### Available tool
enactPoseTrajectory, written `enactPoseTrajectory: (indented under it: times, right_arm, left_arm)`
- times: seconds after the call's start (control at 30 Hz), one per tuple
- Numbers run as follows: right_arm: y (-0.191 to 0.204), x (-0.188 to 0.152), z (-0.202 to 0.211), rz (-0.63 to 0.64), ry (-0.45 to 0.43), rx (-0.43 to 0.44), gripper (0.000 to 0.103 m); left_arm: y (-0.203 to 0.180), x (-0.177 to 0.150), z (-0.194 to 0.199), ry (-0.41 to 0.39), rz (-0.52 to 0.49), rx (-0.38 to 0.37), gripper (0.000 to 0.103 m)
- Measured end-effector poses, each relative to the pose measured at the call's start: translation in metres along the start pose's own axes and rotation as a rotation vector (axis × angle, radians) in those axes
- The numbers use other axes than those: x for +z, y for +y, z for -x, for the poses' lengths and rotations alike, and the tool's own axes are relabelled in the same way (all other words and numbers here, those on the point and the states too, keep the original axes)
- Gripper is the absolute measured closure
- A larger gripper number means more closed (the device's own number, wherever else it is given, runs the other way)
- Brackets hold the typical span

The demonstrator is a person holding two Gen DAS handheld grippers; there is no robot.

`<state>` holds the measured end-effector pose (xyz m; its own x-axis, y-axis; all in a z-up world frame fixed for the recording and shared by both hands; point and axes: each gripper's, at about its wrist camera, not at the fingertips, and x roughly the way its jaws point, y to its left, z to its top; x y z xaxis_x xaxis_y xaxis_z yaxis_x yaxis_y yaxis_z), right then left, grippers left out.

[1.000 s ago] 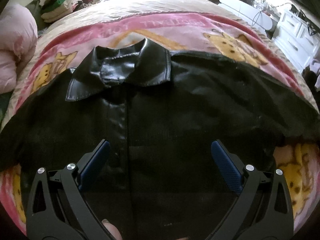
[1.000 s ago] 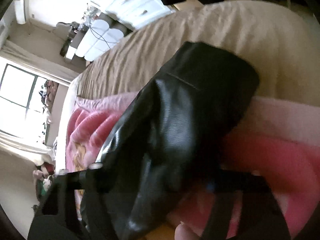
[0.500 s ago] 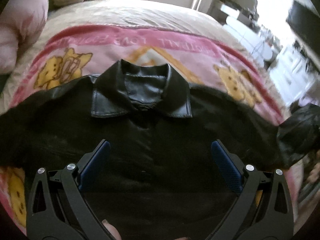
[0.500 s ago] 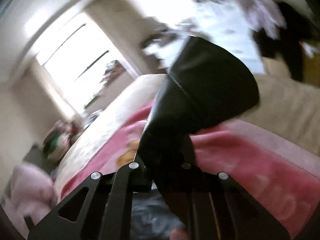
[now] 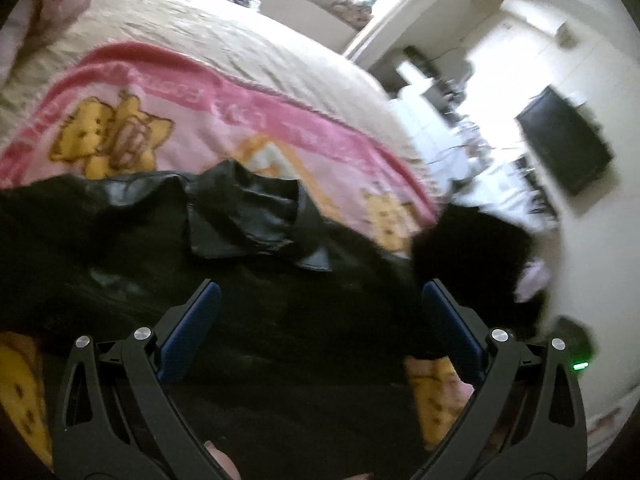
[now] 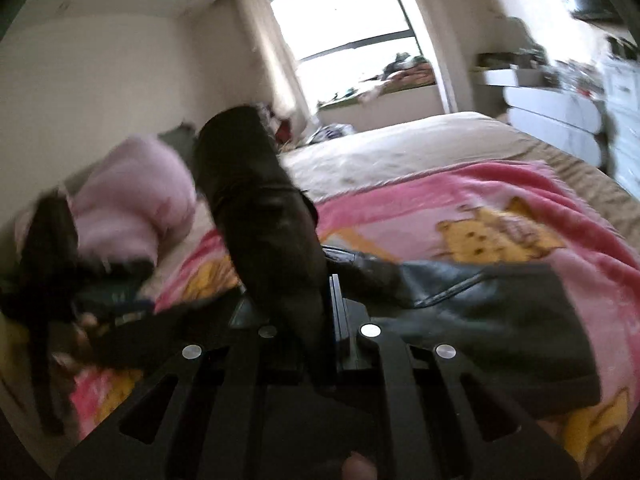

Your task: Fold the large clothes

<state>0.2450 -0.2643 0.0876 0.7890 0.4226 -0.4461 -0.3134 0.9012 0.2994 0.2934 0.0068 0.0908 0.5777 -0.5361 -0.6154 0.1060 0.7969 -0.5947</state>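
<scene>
A black leather jacket point(image 5: 260, 300) lies front-up on a pink cartoon blanket point(image 5: 192, 120) on the bed, its collar point(image 5: 256, 220) just beyond my left gripper. My left gripper point(image 5: 316, 320) is open and empty, hovering over the jacket's chest. My right gripper point(image 6: 320, 312) is shut on the jacket's sleeve point(image 6: 260, 208), which stands lifted up above the bed. The lifted sleeve also shows as a dark blurred shape in the left wrist view point(image 5: 480, 248). The jacket body point(image 6: 480, 312) lies to the right in the right wrist view.
A pink pillow point(image 6: 132, 200) lies at the bed's head. The beige bedspread point(image 6: 400, 144) reaches to a window ledge with clutter point(image 6: 384, 80). White drawers point(image 6: 560, 108) and a dark wall screen point(image 5: 564, 140) stand beside the bed.
My right gripper has swung the held sleeve up and across toward the jacket's middle. My left gripper has drifted right and turned; it stays open over the jacket.
</scene>
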Motion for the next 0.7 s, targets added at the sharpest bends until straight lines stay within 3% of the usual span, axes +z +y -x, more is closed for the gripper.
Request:
enactPoseTrajectory:
  times: [0.2,0.5,0.57,0.6,0.63,0.7]
  right_arm:
    - [0.049,-0.031,-0.022,0.096,0.083,0.061,0.094]
    - [0.097,-0.079,-0.06,0.241,0.223,0.096,0.091]
    - [0.101,-0.091,-0.07,0.25,0.281,0.087,0.085]
    - [0.103,-0.099,-0.077,0.248,0.332,0.084,0.074]
    - [0.102,-0.105,-0.081,0.246,0.373,0.085,0.051]
    - [0.105,-0.114,-0.085,0.24,0.443,0.092,0.031]
  left_arm:
    - [0.028,-0.011,0.014,0.025,0.135,-0.194,0.008]
    - [0.075,-0.034,0.011,0.106,0.238,-0.229,0.008]
    - [0.088,-0.038,0.014,0.106,0.265,-0.209,0.008]
    - [0.095,-0.041,0.016,0.104,0.279,-0.196,0.008]
    - [0.103,-0.045,0.019,0.103,0.292,-0.183,0.008]
    - [0.114,-0.051,0.024,0.106,0.313,-0.155,0.008]
